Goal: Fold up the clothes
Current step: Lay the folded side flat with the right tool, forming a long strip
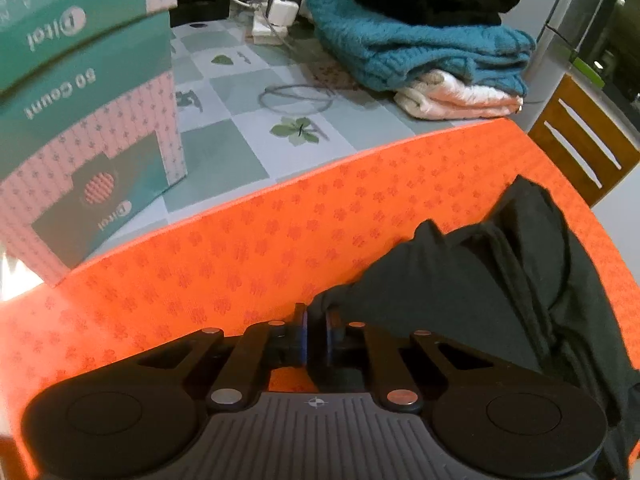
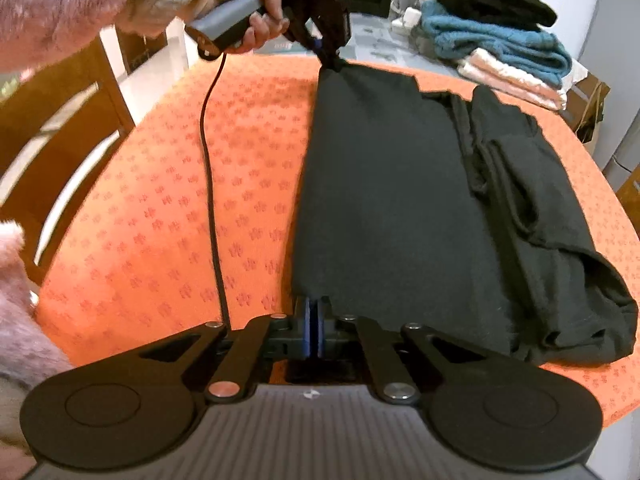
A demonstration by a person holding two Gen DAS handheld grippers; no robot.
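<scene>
Left gripper (image 1: 317,322): we see its jaws pressed together on a corner of the black garment (image 2: 400,208), at the far end of the fold as the right wrist view shows it.
Right gripper (image 2: 314,316): we find its jaws likewise clamped on the near corner of the same edge.
Black garment: it lies on the orange tablecloth (image 2: 160,184), one long straight edge stretched between the two grippers, the opposite side bunched in loose folds.
Hand (image 2: 256,8): it grips the grey handle of the left gripper; we note a fuzzy pink sleeve (image 2: 60,4) behind it and a black cable (image 2: 212,200) trailing over the cloth.
Stack of folded clothes (image 1: 424,44): black over teal over white, well apart from the garment, beyond the orange cloth.
Teal and pink box (image 1: 88,128): it stands at the left, on the leaf-patterned table (image 1: 240,120).
Wooden chair (image 2: 60,128): just beside the table.
</scene>
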